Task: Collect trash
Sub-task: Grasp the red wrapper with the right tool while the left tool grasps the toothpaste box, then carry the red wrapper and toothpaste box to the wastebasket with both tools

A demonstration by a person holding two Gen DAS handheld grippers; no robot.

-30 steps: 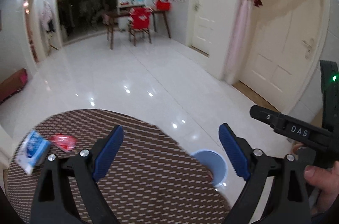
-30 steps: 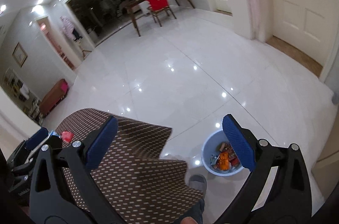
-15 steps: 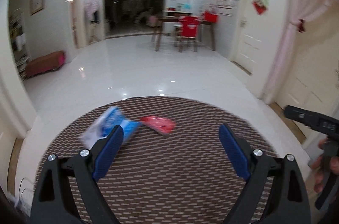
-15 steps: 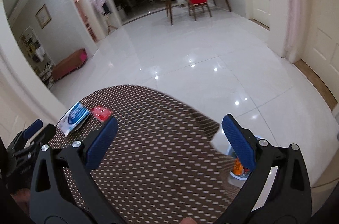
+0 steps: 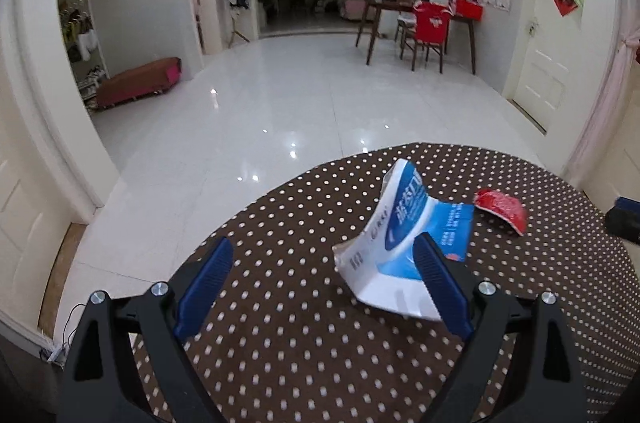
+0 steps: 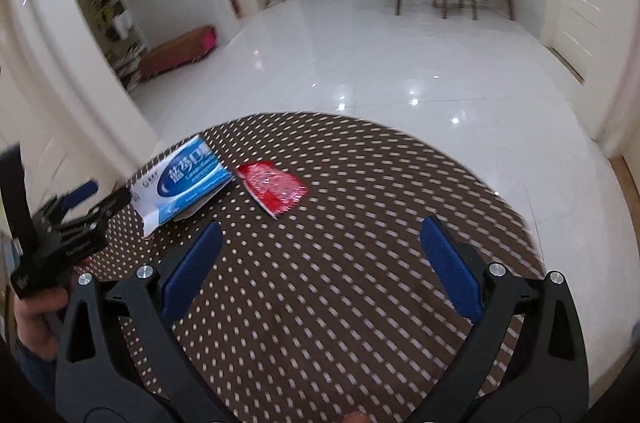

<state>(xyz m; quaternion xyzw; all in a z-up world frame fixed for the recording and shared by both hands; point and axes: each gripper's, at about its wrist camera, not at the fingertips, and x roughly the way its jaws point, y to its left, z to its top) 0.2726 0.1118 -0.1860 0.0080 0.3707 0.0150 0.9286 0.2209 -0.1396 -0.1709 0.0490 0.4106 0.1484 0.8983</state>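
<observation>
On dotted table, blue-white packet, red wrapper just beside, both jaws spread

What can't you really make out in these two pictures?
- Box: near corner hidden behind the left claw finger, left view.
- Box print: too small and blurred to read, right view.
- Wrapper: label unreadable, motion blur.
- Table: near edge cut off by both frames.

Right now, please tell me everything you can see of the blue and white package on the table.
The blue and white package is a flattened, torn-open carton or wrapper, apparently thin card, with a blue oval label bearing white Chinese characters. It lies on the brown dotted tablecloth, one flap curling upward. The red wrapper lies close beside it. The left hand-held gripper is open just before it, its right finger overlapping the package's near edge in the view; contact is unclear.
</observation>
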